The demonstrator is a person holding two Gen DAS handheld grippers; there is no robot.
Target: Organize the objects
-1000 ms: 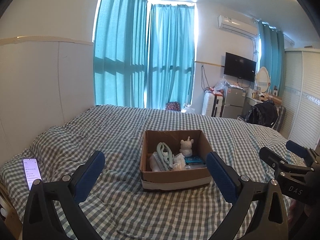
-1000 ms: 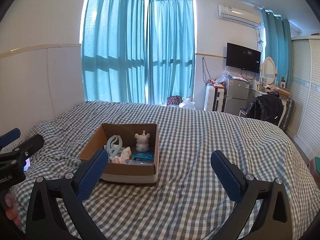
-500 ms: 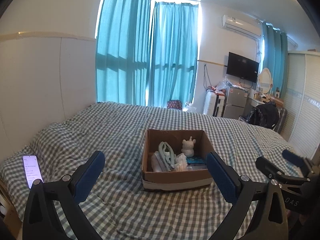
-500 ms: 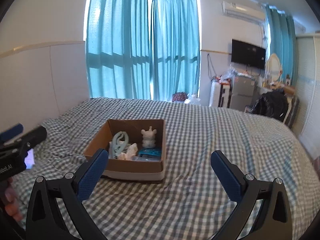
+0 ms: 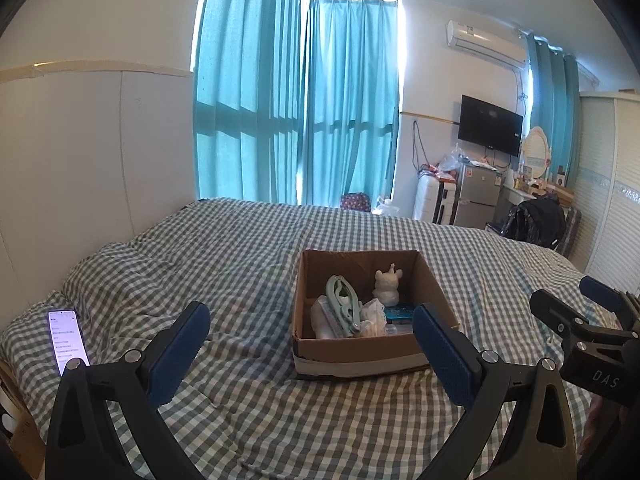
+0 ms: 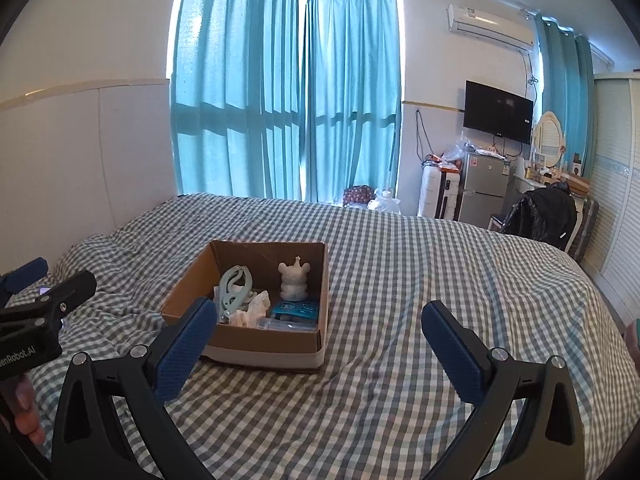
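Left gripper (image 5: 316, 350) and right gripper (image 6: 320, 344) are hovering wide open, gripping nothing, before the cardboard box (image 5: 356, 354).

Home bedroom: big bed (image 6: 400, 280) with gingham cover fills the near view, teal curtains (image 6: 288, 100) over far windows, wall TV (image 6: 498, 112), air conditioner (image 6: 490, 24), small fridge (image 6: 482, 188), louvered wardrobe (image 6: 616, 208) far right.

open cardboard box (image 5: 360, 354) on bed, white figurine (image 5: 386, 289) upright inside
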